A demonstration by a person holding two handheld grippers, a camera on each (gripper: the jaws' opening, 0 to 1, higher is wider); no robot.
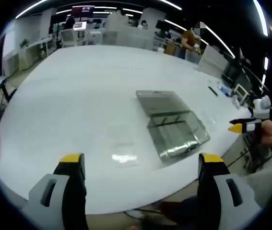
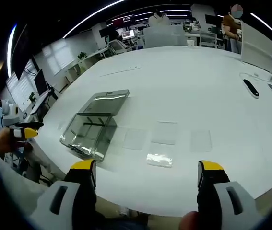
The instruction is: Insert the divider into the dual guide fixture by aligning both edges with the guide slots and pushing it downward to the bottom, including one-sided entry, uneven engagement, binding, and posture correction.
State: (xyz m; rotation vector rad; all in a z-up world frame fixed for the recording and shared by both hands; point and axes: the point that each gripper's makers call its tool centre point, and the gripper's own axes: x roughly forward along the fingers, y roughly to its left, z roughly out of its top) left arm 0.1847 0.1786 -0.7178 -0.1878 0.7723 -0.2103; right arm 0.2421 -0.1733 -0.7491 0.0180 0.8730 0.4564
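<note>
I hold both tongs above the near edge of the large white table point(image 2: 183, 81), and nothing is between the jaws of either one. My left gripper point(image 1: 142, 165) has its yellow-tipped jaws wide apart, and my right gripper point(image 2: 146, 172) is the same, wide apart and empty. The clear plastic box with the open hinged lid point(image 2: 93, 125), which I take as the dual guide fixture, stands near the front edge of the table, toward my left side in the right gripper view; inside it I see dark thin lines that could be the guide slots, but the plastic is transparent and I cannot be sure. Several flat clear rectangular plastic sheets point(image 2: 164, 132) lie in a row on the table just beside the box, and one smaller clear piece with a bright glare point(image 2: 159, 159) lies closer to the front edge. One of these should be the divider, I think. The danger from here is mostly the transparency: the sheets are very hard to see against the white surface, so I could close the jaws on the wrong piece, or only on a corner. A thin sheet lying flat can also slide away at the pinch. If I then carry it tilted, one edge will enter its slot before the other and the divider will bind.
</note>
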